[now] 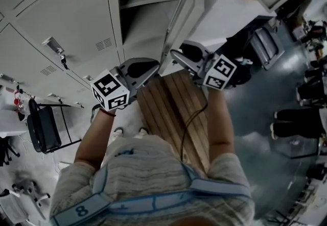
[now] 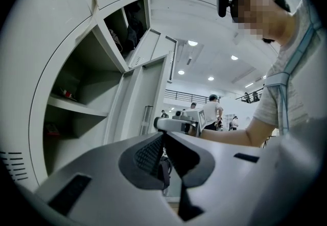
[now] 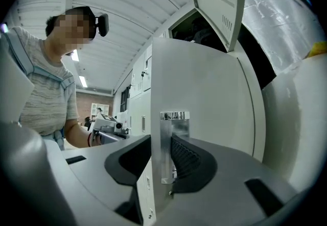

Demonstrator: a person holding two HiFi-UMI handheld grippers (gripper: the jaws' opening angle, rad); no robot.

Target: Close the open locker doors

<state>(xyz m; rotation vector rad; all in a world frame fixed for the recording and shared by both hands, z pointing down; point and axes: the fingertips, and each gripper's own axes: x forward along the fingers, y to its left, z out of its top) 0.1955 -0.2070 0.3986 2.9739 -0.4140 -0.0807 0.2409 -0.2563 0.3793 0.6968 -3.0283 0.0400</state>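
Observation:
The grey lockers (image 1: 66, 21) fill the upper left of the head view. One tall compartment (image 1: 148, 5) stands open, and its door (image 1: 180, 16) swings out toward me. My right gripper (image 1: 177, 57) is shut on that door's free edge. In the right gripper view the door (image 3: 204, 97) and its metal latch plate (image 3: 171, 143) sit between the jaws of my right gripper (image 3: 162, 161). My left gripper (image 1: 152, 69) hangs just left of the door, shut and holding nothing (image 2: 164, 156). An upper locker door (image 3: 217, 0) is also open, with dark items inside.
A wooden bench (image 1: 173, 113) lies directly below my arms. A black folding chair (image 1: 46, 125) stands at the left. A large plastic-wrapped white object (image 1: 230, 10) sits right of the door. Seated people (image 1: 306, 97) are at the far right. Open shelves (image 2: 76, 102) show inside the locker.

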